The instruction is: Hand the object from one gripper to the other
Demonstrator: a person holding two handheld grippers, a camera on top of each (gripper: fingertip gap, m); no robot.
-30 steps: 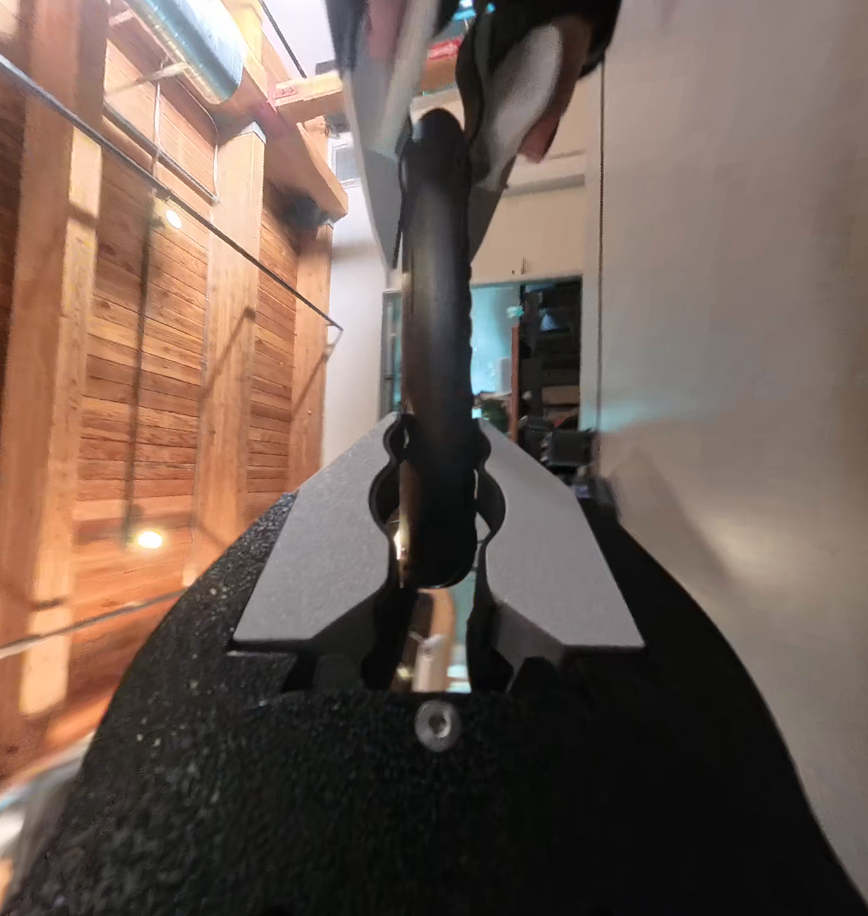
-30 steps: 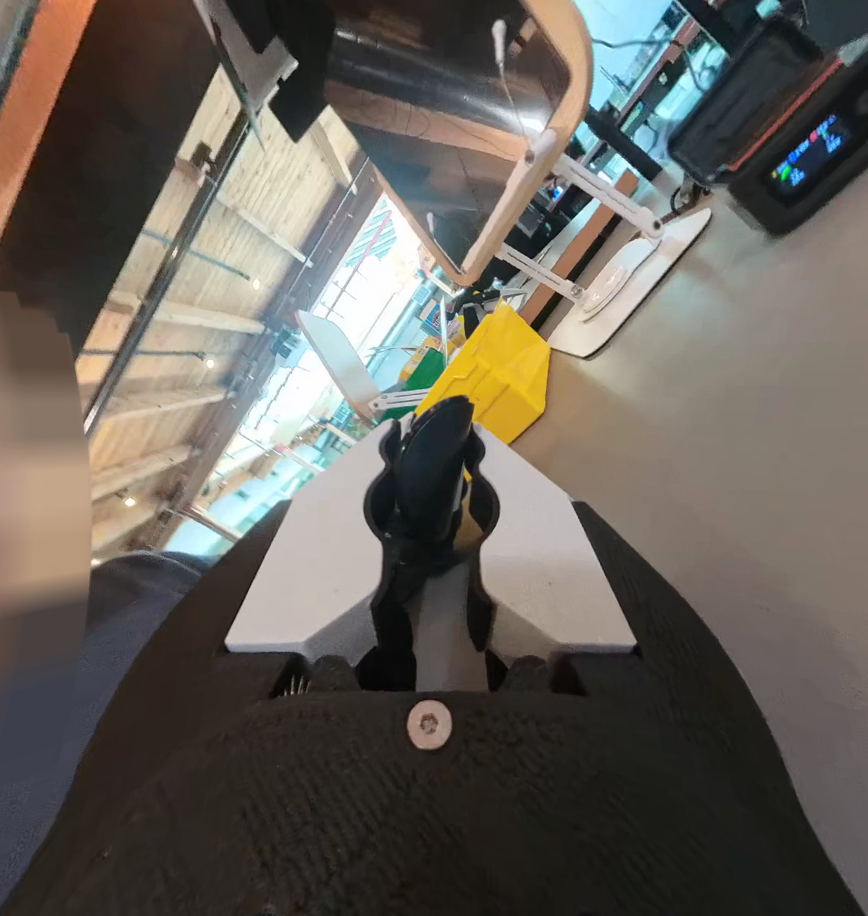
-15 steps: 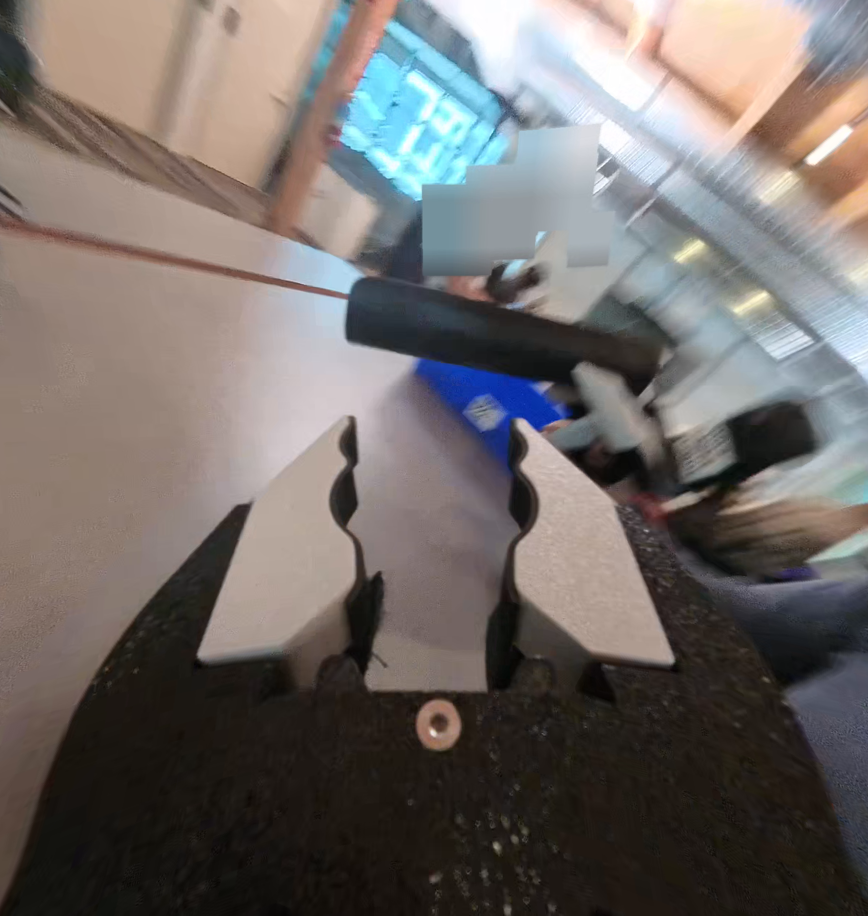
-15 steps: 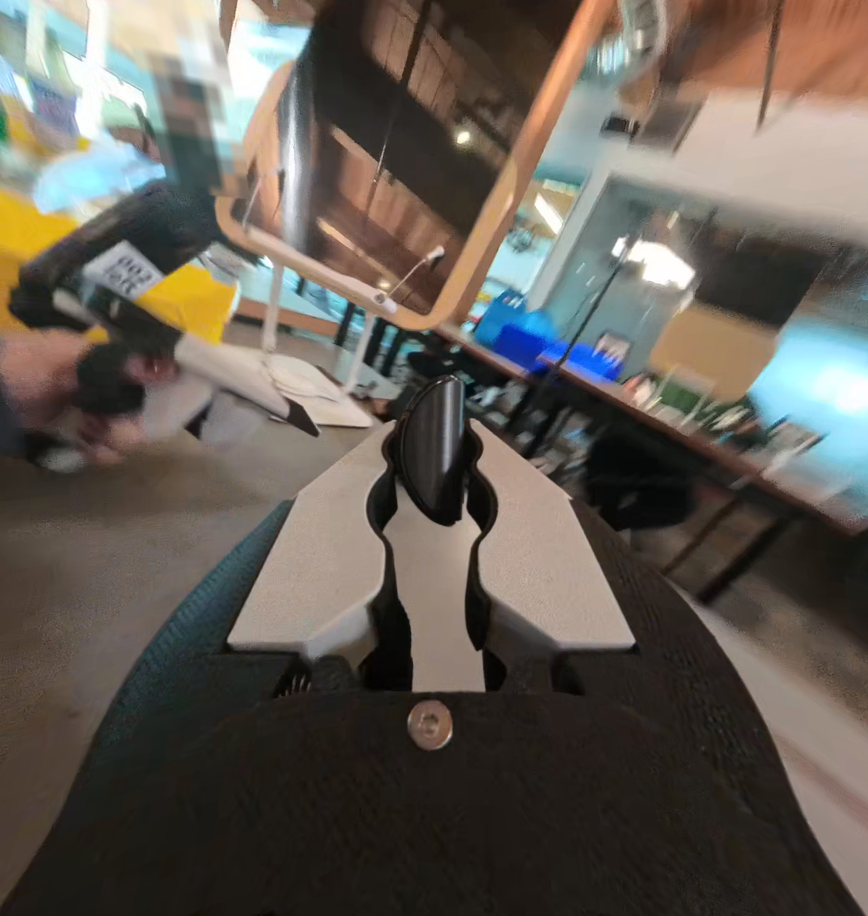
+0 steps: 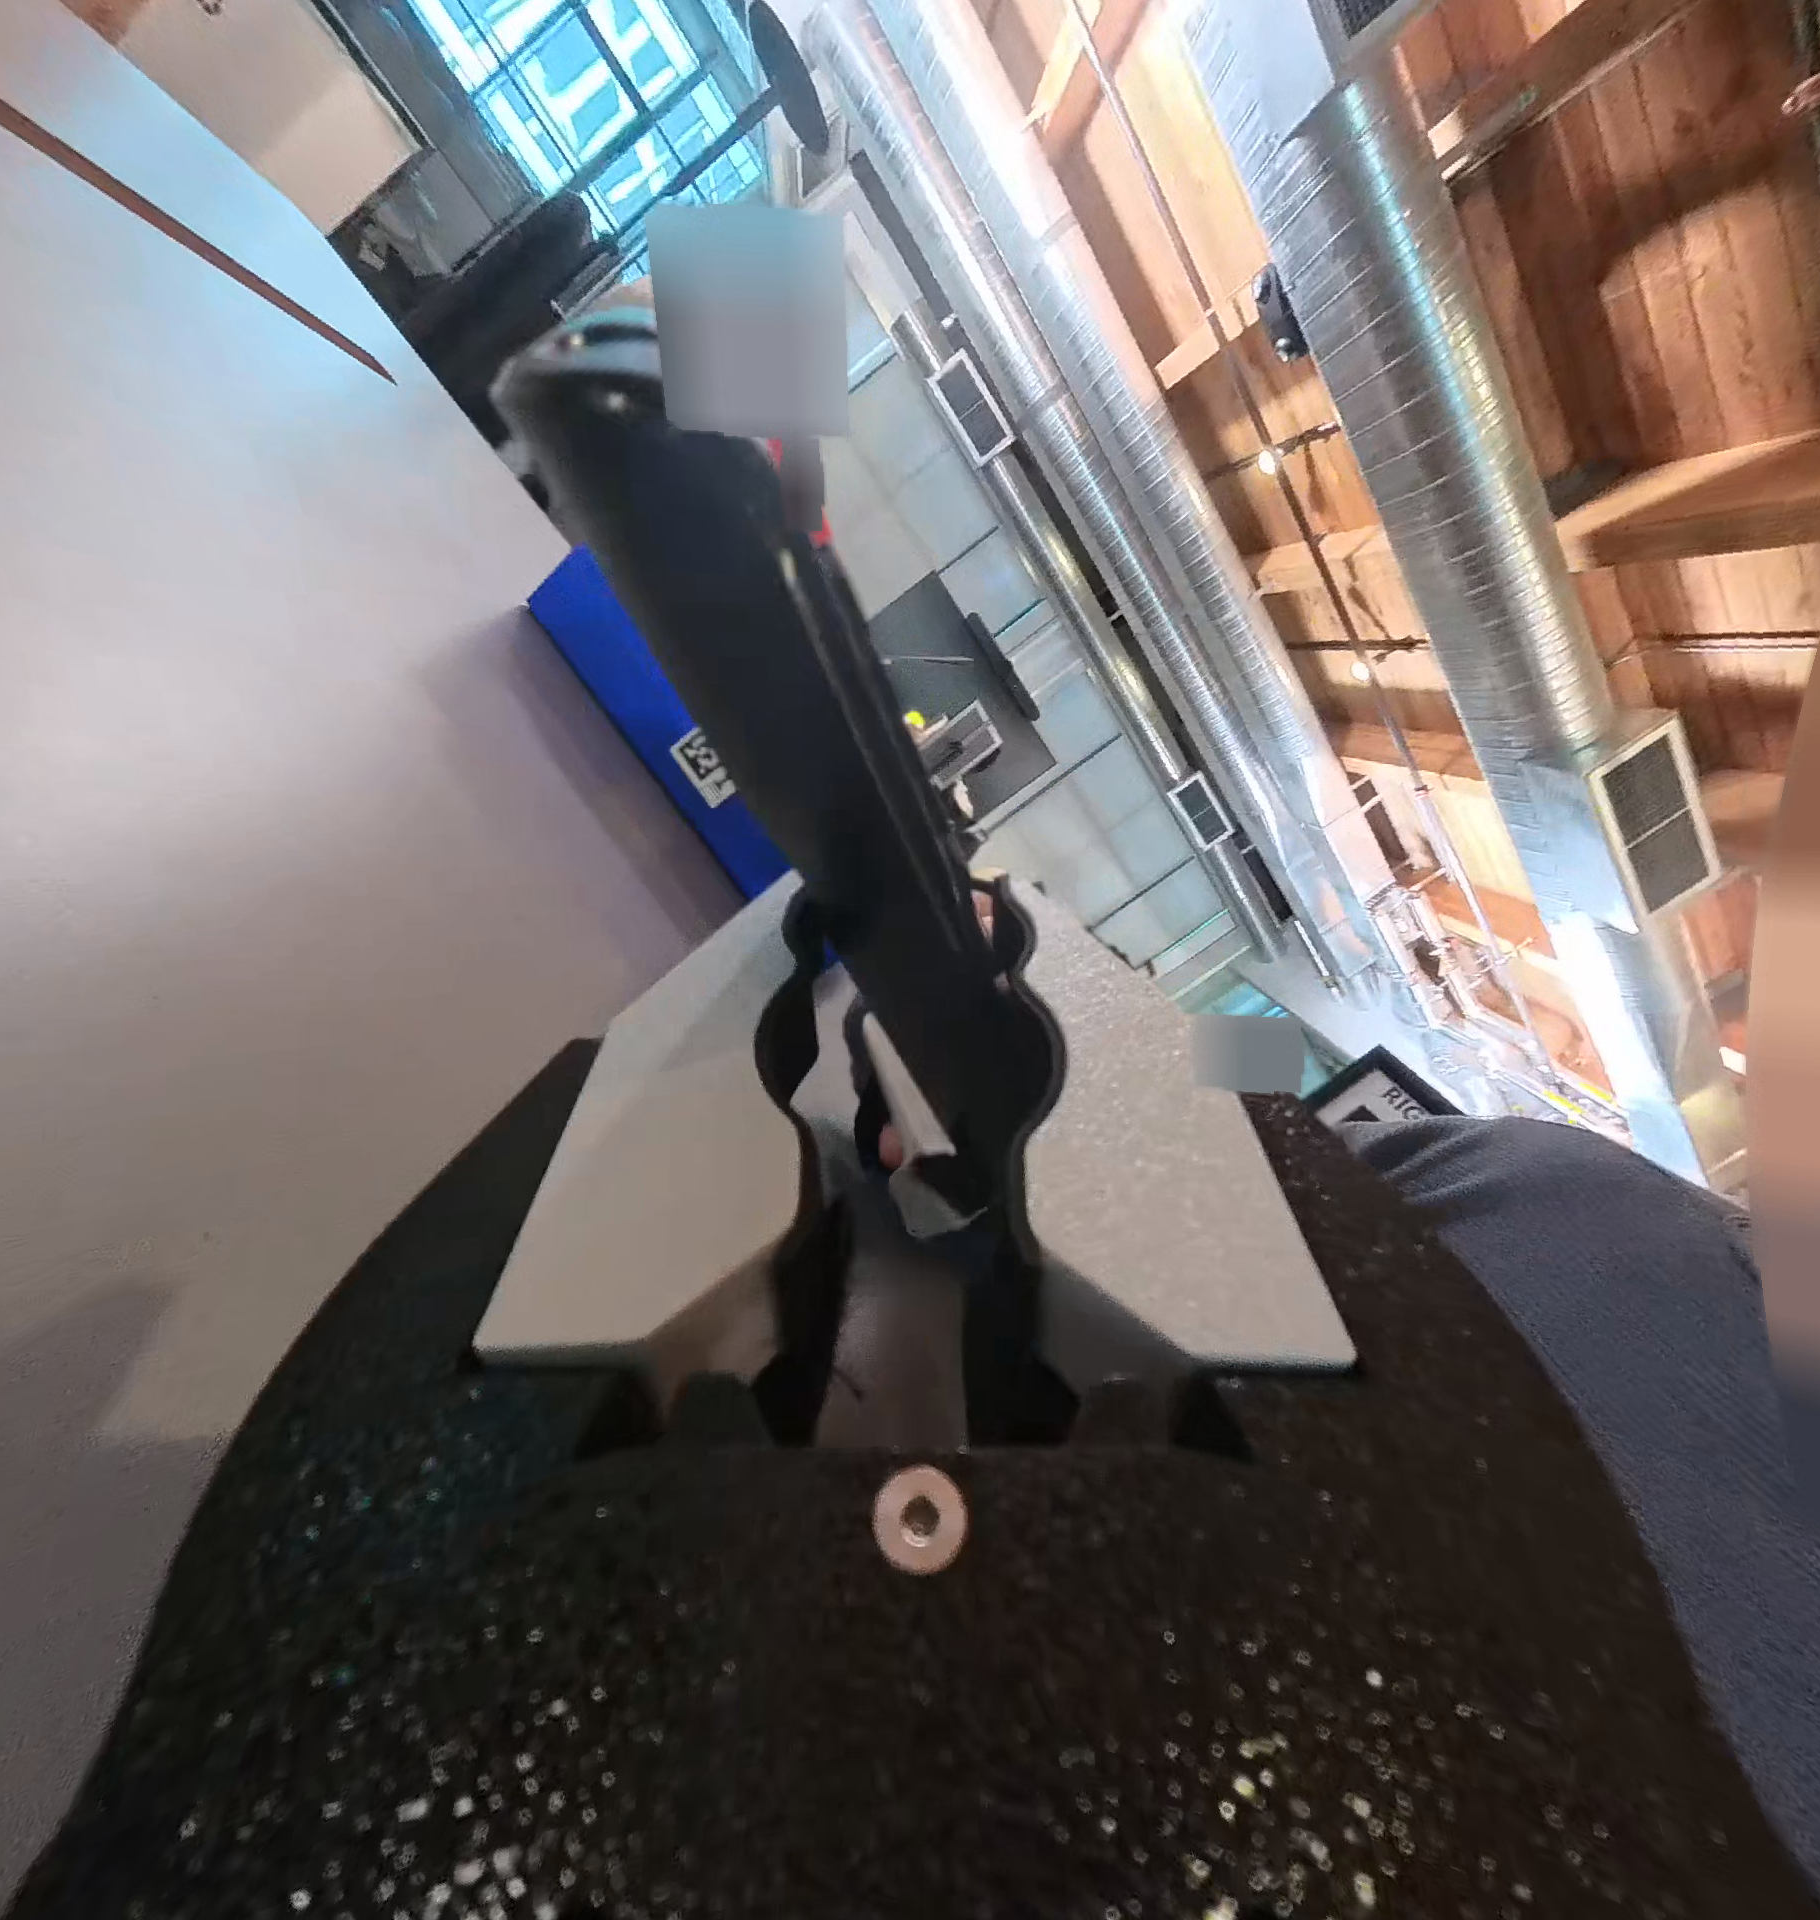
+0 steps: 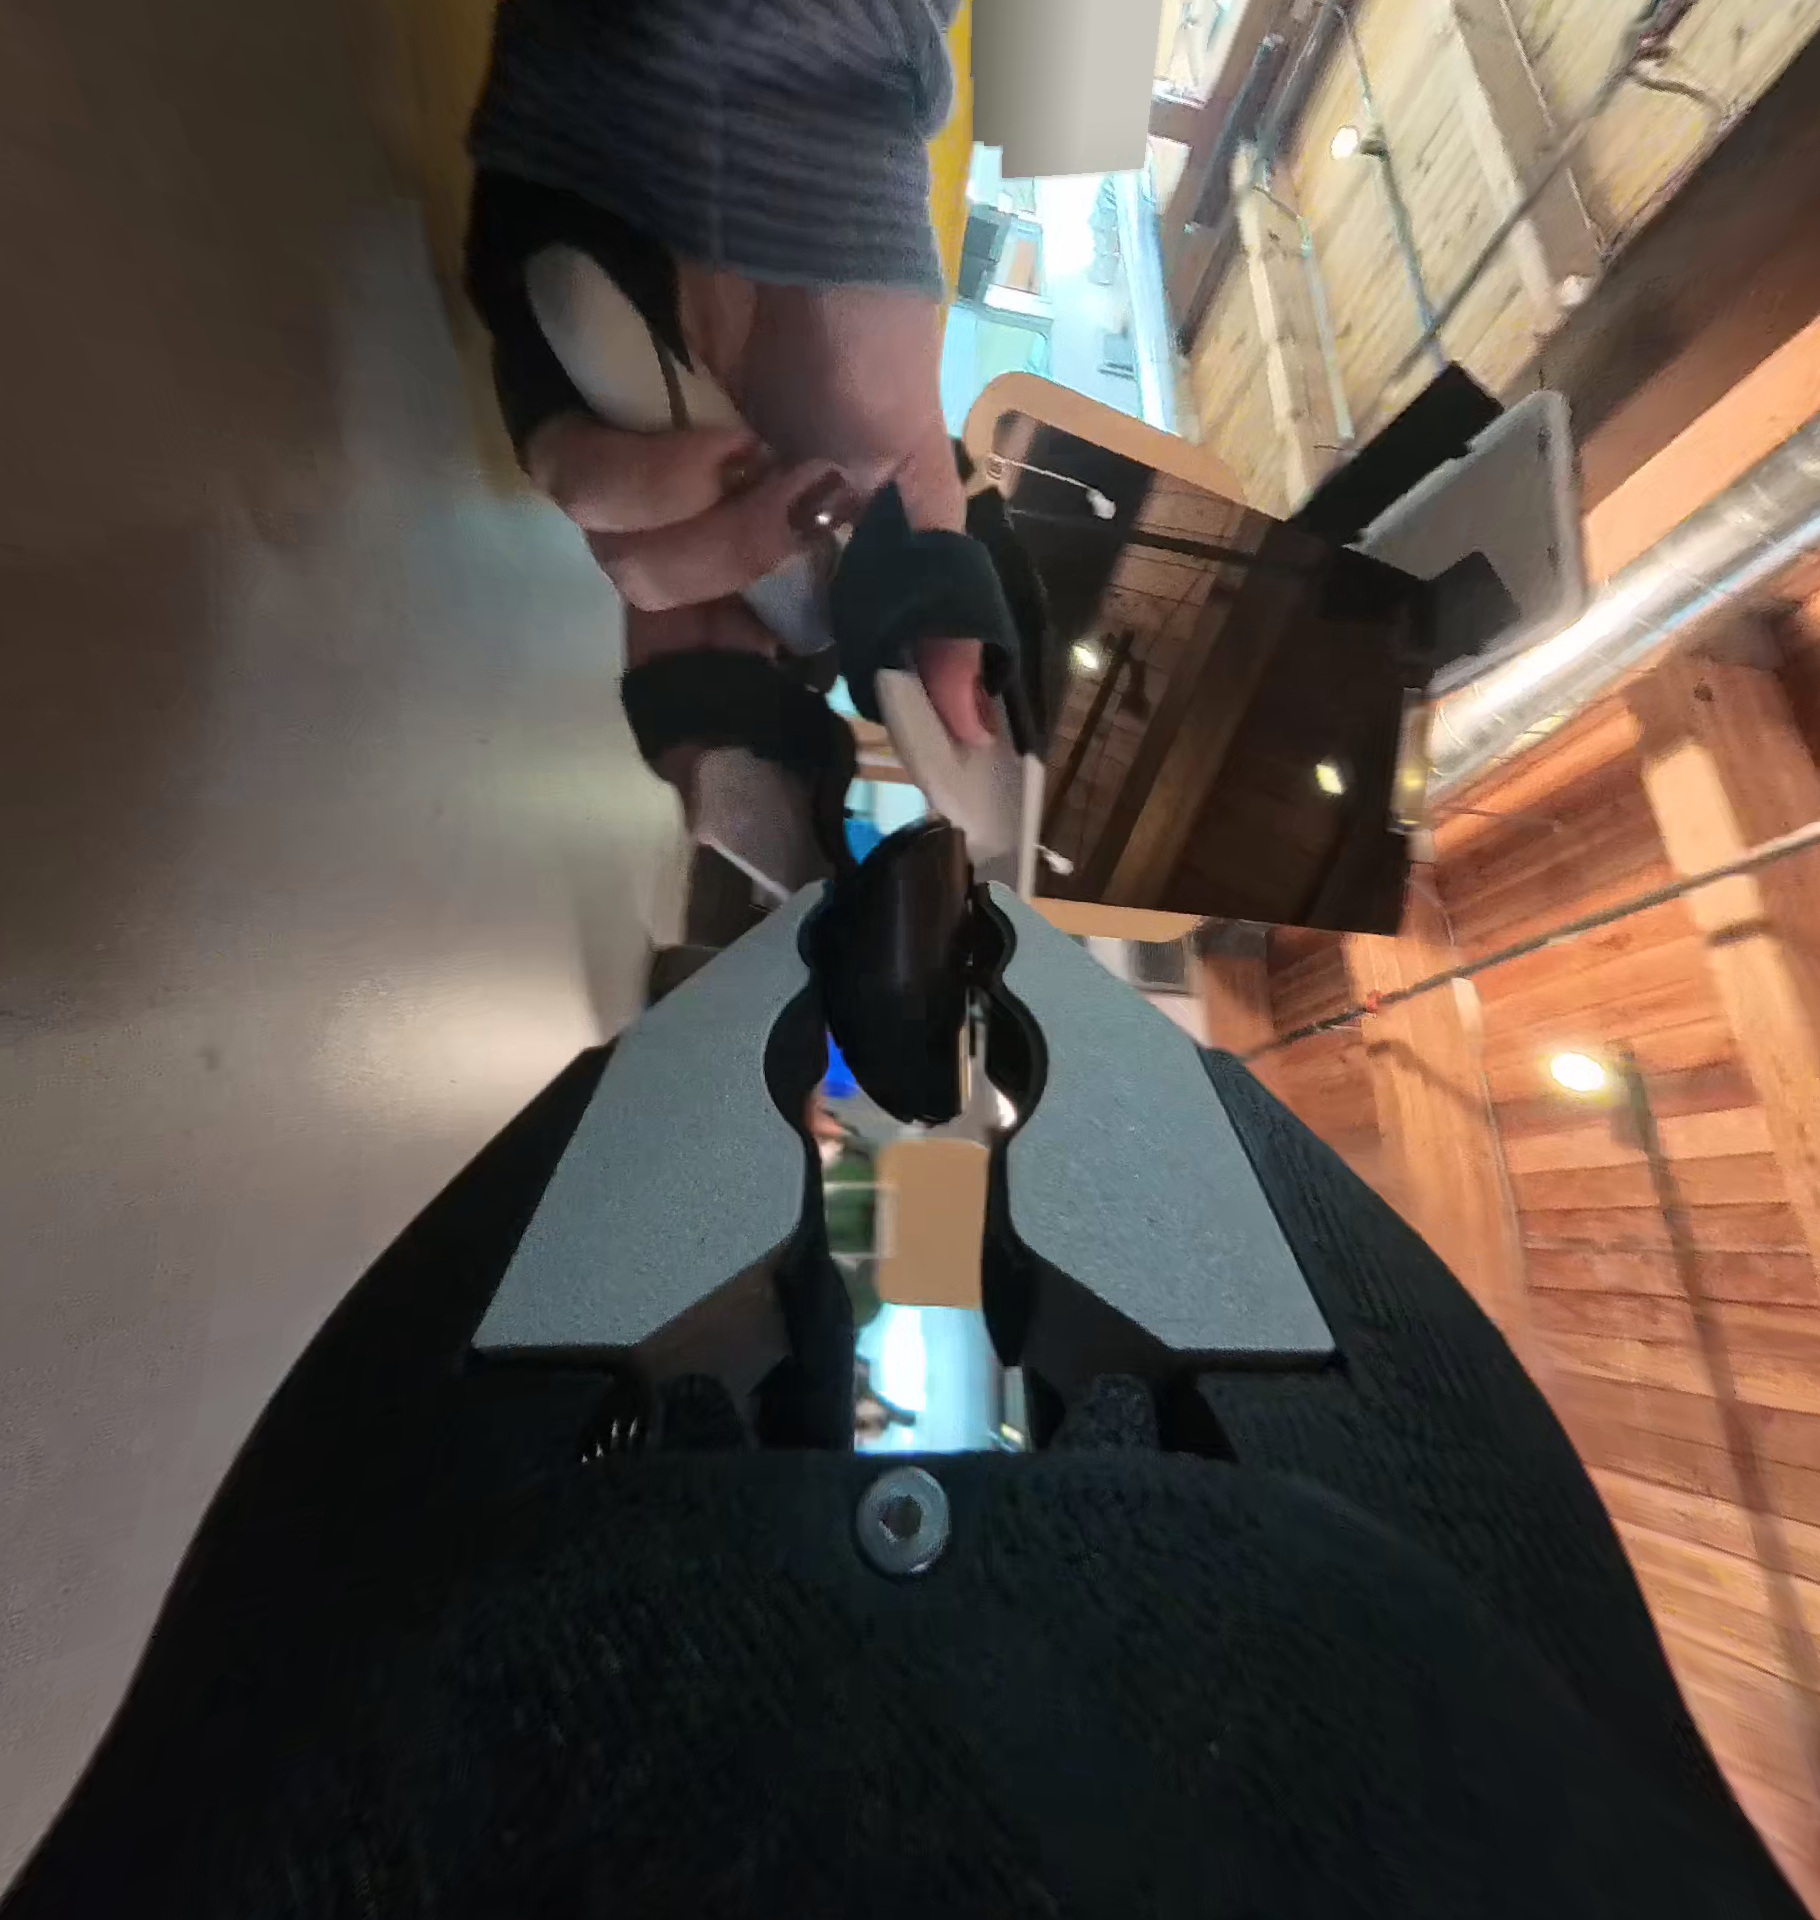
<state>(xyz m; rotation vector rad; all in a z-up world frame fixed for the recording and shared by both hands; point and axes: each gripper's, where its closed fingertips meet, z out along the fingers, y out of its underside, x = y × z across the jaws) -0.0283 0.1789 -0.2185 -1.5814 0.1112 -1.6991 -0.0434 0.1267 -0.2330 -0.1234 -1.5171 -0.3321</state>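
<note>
Long black object: lower end hidden btwn left gripper fingers, centre frame; upper end blurred. Right gripper fingers cover obj's sides; contact w/ them unclear.

One black tool shows in the left wrist view, one blue bin behind it, and two ribbed metal ducts overhead. Grippers — two: the left, the right. The right wrist view adds one hand, one sleeve, one dark panel — and one duct.
</note>
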